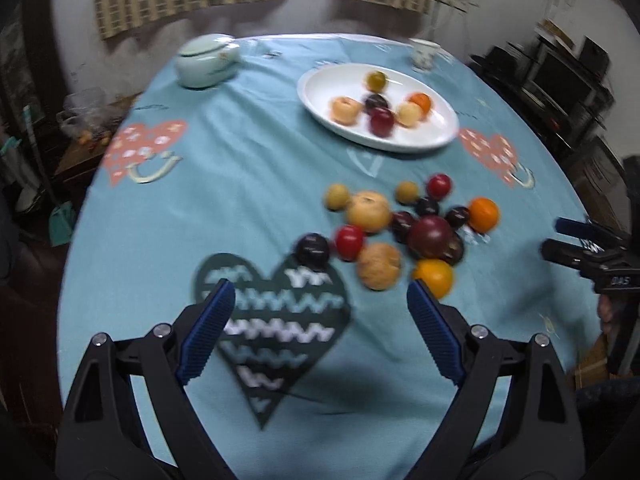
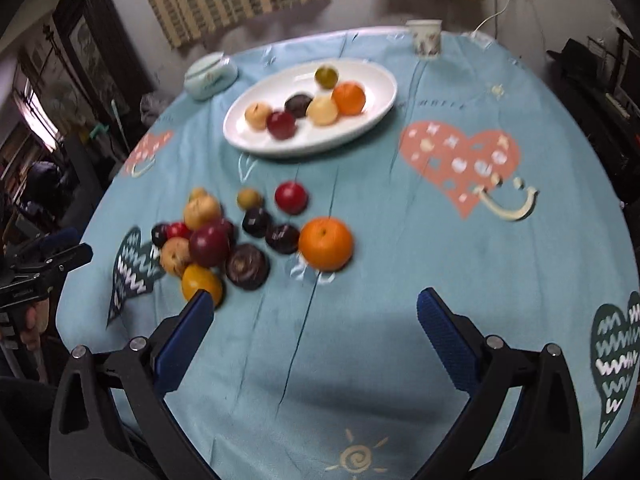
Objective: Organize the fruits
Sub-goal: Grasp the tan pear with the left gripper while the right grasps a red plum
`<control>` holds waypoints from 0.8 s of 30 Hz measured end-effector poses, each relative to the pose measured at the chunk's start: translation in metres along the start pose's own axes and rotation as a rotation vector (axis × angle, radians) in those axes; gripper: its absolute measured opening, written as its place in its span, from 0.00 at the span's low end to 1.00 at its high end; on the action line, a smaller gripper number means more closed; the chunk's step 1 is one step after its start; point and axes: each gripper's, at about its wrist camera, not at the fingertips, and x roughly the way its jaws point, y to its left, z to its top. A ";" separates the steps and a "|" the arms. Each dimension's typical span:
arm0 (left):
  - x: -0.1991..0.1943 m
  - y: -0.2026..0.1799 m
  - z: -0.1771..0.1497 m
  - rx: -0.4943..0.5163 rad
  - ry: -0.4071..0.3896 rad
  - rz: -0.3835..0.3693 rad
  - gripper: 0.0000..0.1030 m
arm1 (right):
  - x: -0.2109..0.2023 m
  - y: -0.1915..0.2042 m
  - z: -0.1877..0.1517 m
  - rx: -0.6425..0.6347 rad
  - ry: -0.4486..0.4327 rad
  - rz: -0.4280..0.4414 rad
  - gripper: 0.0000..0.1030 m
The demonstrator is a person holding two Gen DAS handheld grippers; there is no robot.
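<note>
- Because the loose fruit lies bunched in one touching pile (image 1: 404,232) on the blue tablecloth (image 1: 224,208), any pinch on one piece can shove its neighbours; the round ones look likely to roll, and nothing visible stops them before the table edge.
- While the left gripper (image 1: 320,300) hangs over the dark heart print with its blue pads spread wide and nothing between them, the nearest pieces are a dark plum (image 1: 313,251), a tan wrinkled fruit (image 1: 378,266) and an orange (image 1: 434,278) just beside its right pad; closing from here probably clips the orange off-centre and squirts it sideways.
- With the right gripper (image 2: 314,304) equally wide and empty above bare cloth, its left pad sits just in front of a yellow-orange fruit (image 2: 202,284), while the big orange (image 2: 326,243) stands slightly apart from the pile and looks the safer pick.
- Since both grippers aim at the same cluster from opposite sides, each showing in the other's view, they risk bumping if they reach in together.
- If a carried fruit is released too high over the white oval plate (image 2: 372,80), where six fruits already sit near the middle, it may knock those about or bounce out.
- Both views are smeared by motion, so judging a pad's line to a small plum is unreliable; a soft dark fruit may bruise under a hard squeeze.
</note>
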 end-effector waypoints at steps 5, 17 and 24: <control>0.034 -0.034 0.009 0.056 0.051 -0.094 0.86 | 0.006 0.012 0.003 -0.030 0.036 0.017 0.99; 0.085 -0.023 0.019 -0.069 0.155 -0.160 0.65 | 0.017 0.030 0.009 -0.112 0.045 0.033 0.91; 0.101 -0.020 0.023 -0.111 0.183 -0.199 0.43 | 0.032 0.047 0.029 -0.173 0.066 0.060 0.79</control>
